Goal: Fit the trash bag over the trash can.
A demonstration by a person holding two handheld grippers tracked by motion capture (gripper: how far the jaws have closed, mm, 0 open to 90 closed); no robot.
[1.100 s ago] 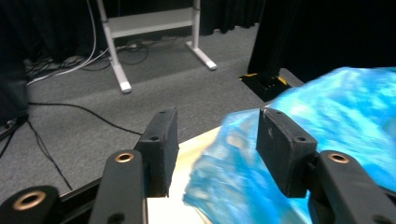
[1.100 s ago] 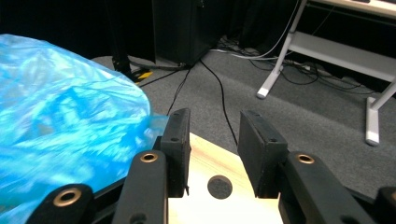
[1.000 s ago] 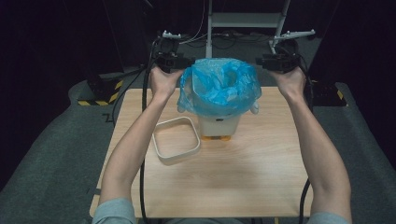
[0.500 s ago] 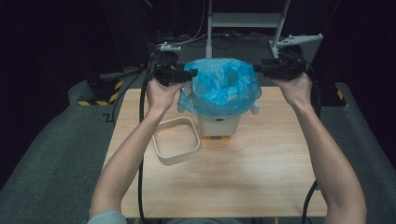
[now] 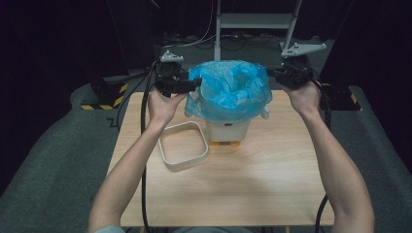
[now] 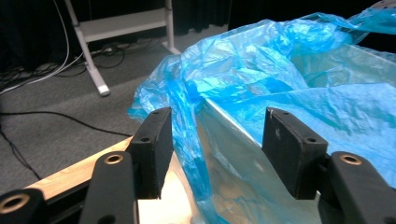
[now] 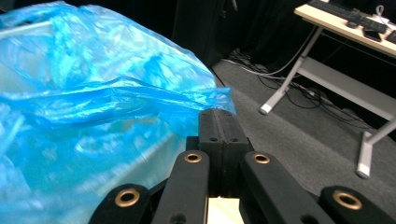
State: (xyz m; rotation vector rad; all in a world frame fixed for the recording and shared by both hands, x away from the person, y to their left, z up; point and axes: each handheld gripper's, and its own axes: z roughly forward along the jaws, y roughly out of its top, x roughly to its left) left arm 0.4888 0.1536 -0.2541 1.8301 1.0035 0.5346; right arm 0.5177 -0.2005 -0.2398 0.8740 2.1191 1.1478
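Observation:
A white bin [image 5: 226, 128] lined with a blue plastic bag [image 5: 233, 87] stands at the table's far middle. My left gripper [image 5: 197, 83] reaches the bag's left rim. In the left gripper view it [image 6: 219, 144] is open, with the bag's edge [image 6: 187, 135] and a corner of the bin between the jaws. My right gripper [image 5: 269, 73] is at the bag's right rim. Its jaws have just been closing. In the right gripper view it [image 7: 218, 119] is pressed shut where a fold of the bag [image 7: 140, 98] runs into the tips.
A white rectangular frame [image 5: 182, 145] lies flat on the wooden table [image 5: 252, 189] left of the bin. Behind the table stand a metal stand [image 5: 252, 22], cables on grey carpet, and a yellow-and-black striped block [image 5: 104, 99] at the left.
Both hands have come slightly in and down toward the bag's rim. The left jaws now straddle the bag's edge, and the right jaws have gone from apart to shut.

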